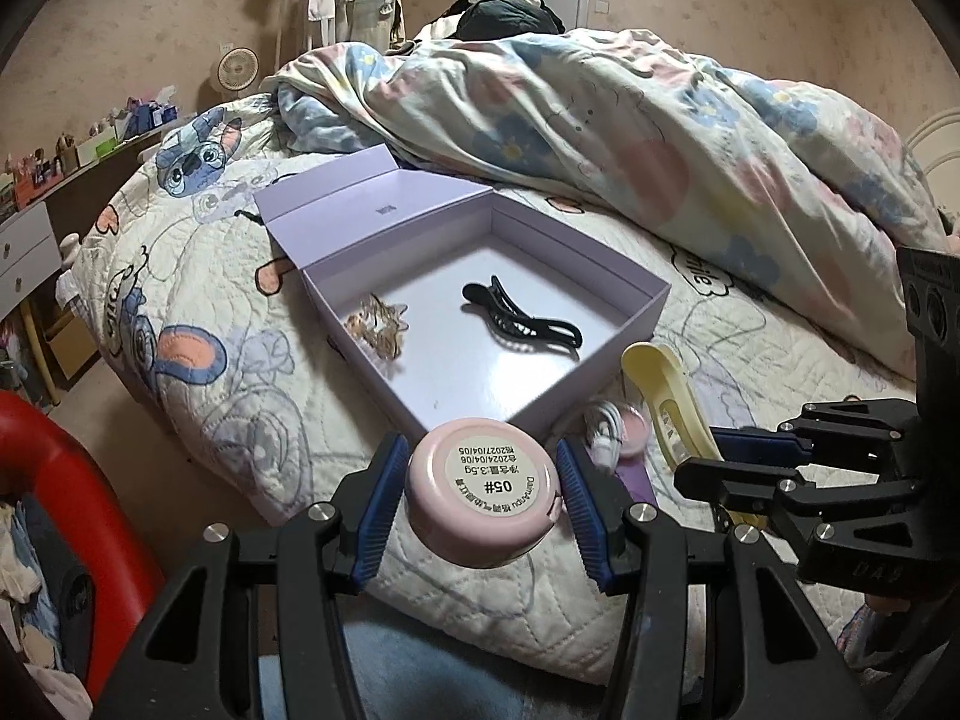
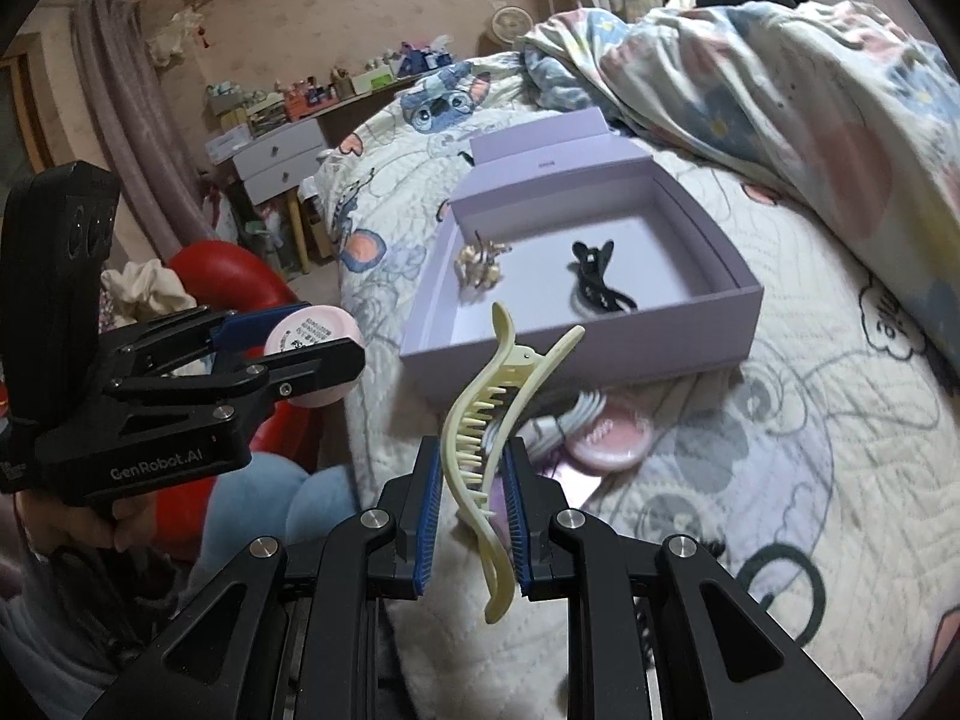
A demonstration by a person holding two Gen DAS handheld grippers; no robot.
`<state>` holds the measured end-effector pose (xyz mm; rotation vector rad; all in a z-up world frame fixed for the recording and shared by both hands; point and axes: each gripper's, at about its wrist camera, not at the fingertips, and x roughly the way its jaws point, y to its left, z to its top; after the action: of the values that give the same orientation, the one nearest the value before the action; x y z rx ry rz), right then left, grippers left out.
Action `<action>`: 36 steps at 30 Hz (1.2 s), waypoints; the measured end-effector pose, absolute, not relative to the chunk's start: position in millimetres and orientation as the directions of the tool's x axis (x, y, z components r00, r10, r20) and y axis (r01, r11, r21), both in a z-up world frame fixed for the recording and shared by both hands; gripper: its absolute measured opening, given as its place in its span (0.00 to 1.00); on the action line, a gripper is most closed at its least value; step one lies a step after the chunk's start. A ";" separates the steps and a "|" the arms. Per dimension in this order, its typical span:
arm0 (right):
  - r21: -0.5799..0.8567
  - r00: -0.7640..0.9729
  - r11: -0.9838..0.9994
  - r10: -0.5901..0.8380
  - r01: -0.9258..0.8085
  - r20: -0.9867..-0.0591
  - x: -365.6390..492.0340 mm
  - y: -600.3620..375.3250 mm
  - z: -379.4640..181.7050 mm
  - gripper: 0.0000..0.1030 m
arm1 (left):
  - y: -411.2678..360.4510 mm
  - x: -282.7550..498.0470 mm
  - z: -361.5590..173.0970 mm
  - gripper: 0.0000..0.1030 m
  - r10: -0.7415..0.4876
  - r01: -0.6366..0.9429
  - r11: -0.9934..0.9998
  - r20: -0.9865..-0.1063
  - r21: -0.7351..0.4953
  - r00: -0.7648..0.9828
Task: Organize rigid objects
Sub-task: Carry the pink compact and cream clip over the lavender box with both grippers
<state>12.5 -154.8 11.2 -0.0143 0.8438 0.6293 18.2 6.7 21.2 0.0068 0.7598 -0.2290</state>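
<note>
Both hands carry something above a quilted bed, heading for an open lilac box at 12 o'clock in each wrist view.

The left hand-held gripper is clenched on a round pink compact, pads pressing its rim at 9 and 3 o'clock, underside facing the camera. Its white sticker reads "05#", with "3.5g" and dates "2024/04/06" and "2027/04/05"; the rest is Chinese print. The compact looks light, stiff and smooth, so a grip across the rim could slip if loosened.

The right hand-held gripper is clenched on a pale yellow hair claw clip, held near the middle, teeth toward 3 o'clock, handle ends reaching toward 12 o'clock. Thin plastic like this is probably light and somewhat brittle at the teeth; the solid spine is the safer hold.

Inside the box lie a black claw clip at centre and a tortoiseshell clip at 9 o'clock. On the quilt, just beside the box's near wall, rest a second pink compact and a coiled white cable. The left tool's body reads "GenRobot.AI".
</note>
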 end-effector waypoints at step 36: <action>0.116 0.530 0.784 0.512 -0.610 -0.676 125.6 -142.4 17.4 0.19 | 4.6 134.0 12.1 0.49 -0.183 0.191 0.979 -0.704 -0.069 0.687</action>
<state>125.6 -142.4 17.4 -0.1409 0.7578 0.6723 134.0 4.6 12.1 0.0102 0.7866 -0.2097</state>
